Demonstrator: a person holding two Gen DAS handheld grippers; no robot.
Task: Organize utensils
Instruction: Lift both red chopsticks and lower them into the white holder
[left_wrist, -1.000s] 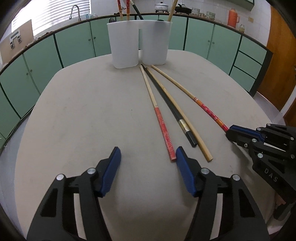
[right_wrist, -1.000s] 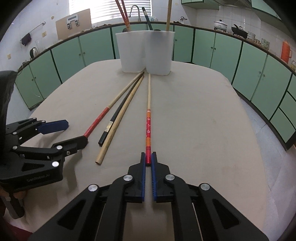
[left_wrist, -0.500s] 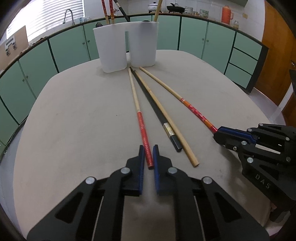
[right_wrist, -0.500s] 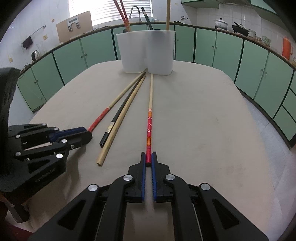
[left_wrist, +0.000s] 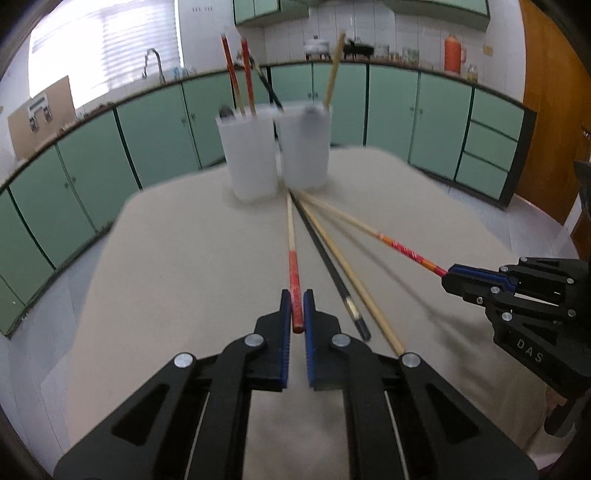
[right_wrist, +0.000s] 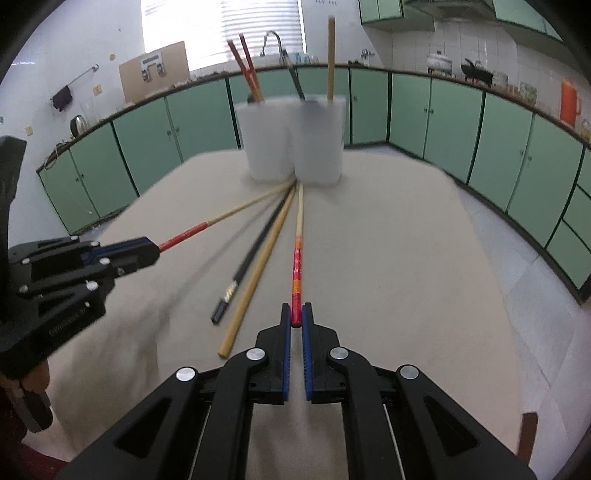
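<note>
My left gripper (left_wrist: 296, 299) is shut on the red end of a red-handled chopstick (left_wrist: 291, 251) and holds that end above the table; its far tip lies near the holders. My right gripper (right_wrist: 296, 313) is shut on the red end of a red-and-orange chopstick (right_wrist: 297, 254), also raised. A black chopstick (left_wrist: 328, 258) and a plain wooden chopstick (left_wrist: 351, 273) lie on the table between them. Two white holders (left_wrist: 275, 151) stand at the far end with several chopsticks upright in them.
The beige table (left_wrist: 184, 258) is rounded, with its edges near on both sides. Green cabinets (left_wrist: 155, 147) ring the room. The right gripper shows in the left wrist view (left_wrist: 448, 278) and the left gripper in the right wrist view (right_wrist: 157, 251).
My left gripper closed on the red-handled chopstick and lifted its end. My right gripper, shut throughout, also raised its chopstick end. Both views now sit higher and are motion-blurred.
</note>
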